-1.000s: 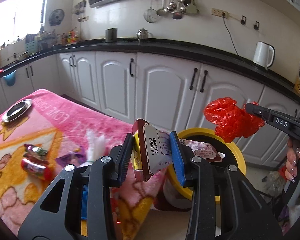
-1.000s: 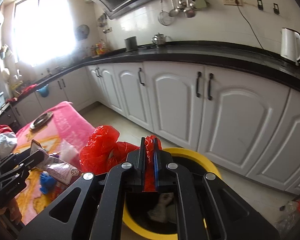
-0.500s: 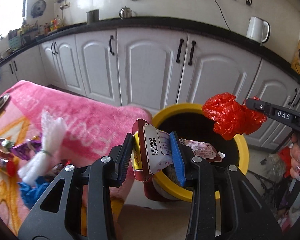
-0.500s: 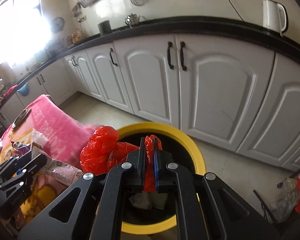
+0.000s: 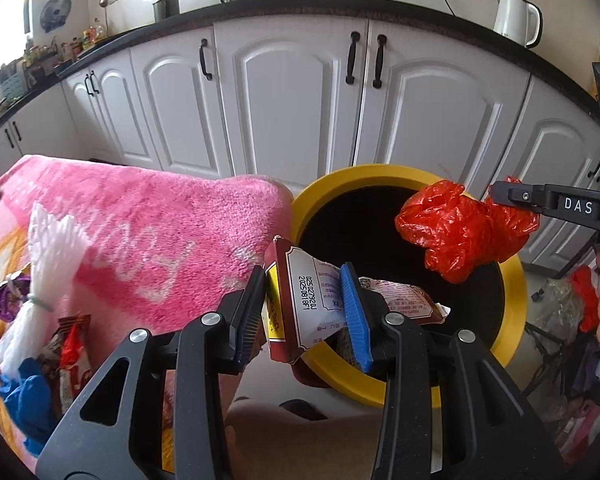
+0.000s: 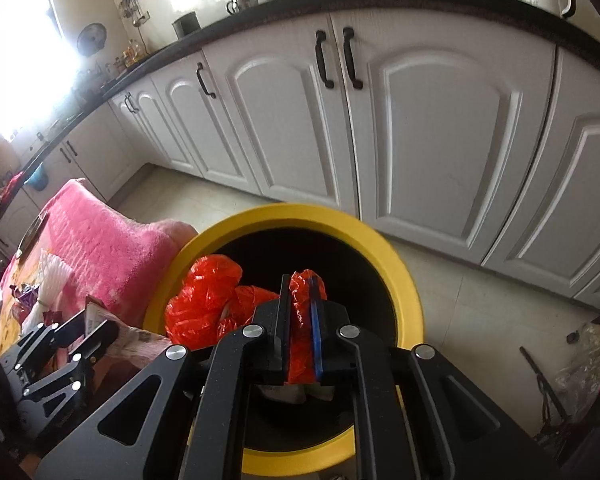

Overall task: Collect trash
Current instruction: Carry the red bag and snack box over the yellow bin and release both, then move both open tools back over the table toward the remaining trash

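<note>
Two gripped scraps of trash hang over the yellow bin (image 6: 404, 280).
Left gripper (image 5: 306, 312) clamps a stiff, light snack packet (image 5: 312, 300), lower centre; right gripper (image 6: 300, 320) pinches a soft, crumpled red plastic bag (image 6: 208, 304) mid-frame, grip barely loosening.

— Bright daylight throughout, pouring from a window (image 6: 16, 60) at upper left; blown out to pure white in the right wrist view, washing out the counter (image 6: 112, 76) beneath.

— Strong fisheye bend too: cabinet doors (image 5: 300, 100) bowed, corners gone black.

— Sharp on the left wrist view, down to print on the packet (image 5: 308, 292). Slight smear along the yellow bin rim (image 6: 404, 280) on the right.

— Deep black inside the bin.
</note>
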The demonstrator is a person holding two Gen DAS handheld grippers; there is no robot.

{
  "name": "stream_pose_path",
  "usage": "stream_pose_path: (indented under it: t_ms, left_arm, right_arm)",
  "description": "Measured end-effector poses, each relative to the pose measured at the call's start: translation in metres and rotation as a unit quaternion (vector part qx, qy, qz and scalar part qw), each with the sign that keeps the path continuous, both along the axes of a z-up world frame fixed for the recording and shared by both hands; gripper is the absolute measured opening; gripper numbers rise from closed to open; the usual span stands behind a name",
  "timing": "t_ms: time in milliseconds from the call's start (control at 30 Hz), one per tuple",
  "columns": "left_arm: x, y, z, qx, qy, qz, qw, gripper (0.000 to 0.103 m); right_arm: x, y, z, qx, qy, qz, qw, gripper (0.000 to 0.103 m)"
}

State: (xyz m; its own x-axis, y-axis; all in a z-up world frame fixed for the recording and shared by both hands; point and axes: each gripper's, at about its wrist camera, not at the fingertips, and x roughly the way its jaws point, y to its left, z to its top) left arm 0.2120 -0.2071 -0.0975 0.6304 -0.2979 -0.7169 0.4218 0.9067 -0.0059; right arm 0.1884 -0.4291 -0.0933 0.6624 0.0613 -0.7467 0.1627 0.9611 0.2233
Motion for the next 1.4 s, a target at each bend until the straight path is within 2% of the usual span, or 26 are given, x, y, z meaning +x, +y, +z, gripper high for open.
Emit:
stream_pose_path:
  t_ms: [167,233,300,367,467,533,600,667,900,1167,1400]
  left_arm:
    - [0.006,-0.003,-0.007,-0.001,0.015,-0.004,0.9999,0.031]
    - [0.006,-0.004,-0.01,-0.007,0.014,-0.008,0.9999,0.032]
    - [0.006,-0.006,-0.013,-0.007,0.016,-0.01,0.9998,0.044]
    - [0.004,-0.005,-0.015,-0.01,0.018,-0.012,0.9997,0.046]
    - [0.001,-0.003,-0.014,-0.015,0.019,-0.01,0.9996,0.06]
    - [-0.002,0.001,-0.011,-0.023,0.022,-0.008,0.9995,0.068]
    - [-0.004,0.004,-0.008,-0.03,0.024,-0.006,0.9992,0.084]
    - [-0.006,0.01,-0.002,-0.041,0.024,0.0,0.9989,0.091]
    - [-0.014,0.03,0.021,-0.068,0.015,0.027,0.9972,0.092]
    - [-0.024,0.062,0.049,-0.079,-0.012,0.065,0.9947,0.092]
    - [-0.032,0.101,0.071,-0.084,-0.049,0.104,0.9899,0.092]
  right_arm:
    - [0.005,-0.003,-0.009,0.006,0.011,-0.001,1.0,0.01]
    - [0.005,-0.005,-0.012,0.007,0.013,-0.001,1.0,0.016]
    - [0.006,-0.006,-0.014,0.01,0.015,-0.001,1.0,0.021]
    - [0.005,-0.007,-0.016,0.01,0.016,-0.002,1.0,0.027]
    - [0.004,-0.009,-0.015,0.003,0.016,-0.008,1.0,0.036]
    - [0.003,-0.01,-0.013,-0.007,0.012,-0.013,1.0,0.046]
    - [-0.001,-0.01,-0.009,-0.018,0.004,-0.02,1.0,0.052]
    - [-0.003,-0.01,-0.005,-0.026,-0.002,-0.026,0.999,0.056]
    - [-0.017,-0.008,0.017,-0.036,-0.037,-0.042,0.998,0.07]
    - [-0.027,0.013,0.045,-0.034,-0.073,-0.025,0.996,0.072]
    - [-0.036,0.052,0.074,-0.035,-0.112,0.005,0.993,0.076]
